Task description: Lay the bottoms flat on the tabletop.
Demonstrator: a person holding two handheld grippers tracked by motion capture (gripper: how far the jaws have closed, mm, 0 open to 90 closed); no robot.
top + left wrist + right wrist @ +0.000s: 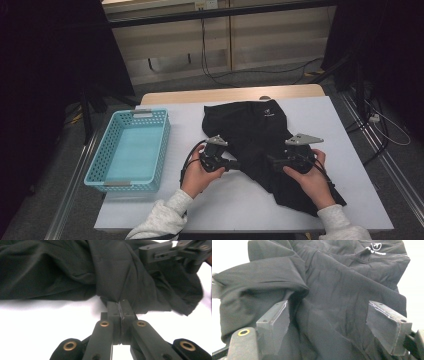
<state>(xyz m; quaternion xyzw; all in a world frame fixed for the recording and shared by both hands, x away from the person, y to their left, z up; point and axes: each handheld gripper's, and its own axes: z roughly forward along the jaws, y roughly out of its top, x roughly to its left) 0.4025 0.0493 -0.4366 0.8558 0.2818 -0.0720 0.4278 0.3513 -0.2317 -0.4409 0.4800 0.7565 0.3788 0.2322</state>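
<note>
Two hand-held grippers are working at one black garment (260,135), which is lying crumpled on the white worktop (350,200), spread from the middle toward the person's right. Left hand-held gripper (235,164) is sitting at the garment's left edge, jaws brought fully together; the left gripper view is showing a fold of the black cloth (117,285) running down to the jaw tips, apparently nipped there. Right hand-held gripper (272,161) is hovering over the garment's lower right part, jaws standing wide, cloth (329,315) lying loose between them with neither pad pressing on it. Both grippers are pointing inward, toward each other, near but apart.

Surroundings, placed from the garment: a turquoise basket (107,180) is standing well to its left on the worktop, nothing visible inside. A small white logo (268,114) is showing near the garment's far end. Beyond it, past the worktop's wooden far edge, black cables (240,75) are trailing over the floor. Raised folds of the garment are bunching up between the two grippers.
</note>
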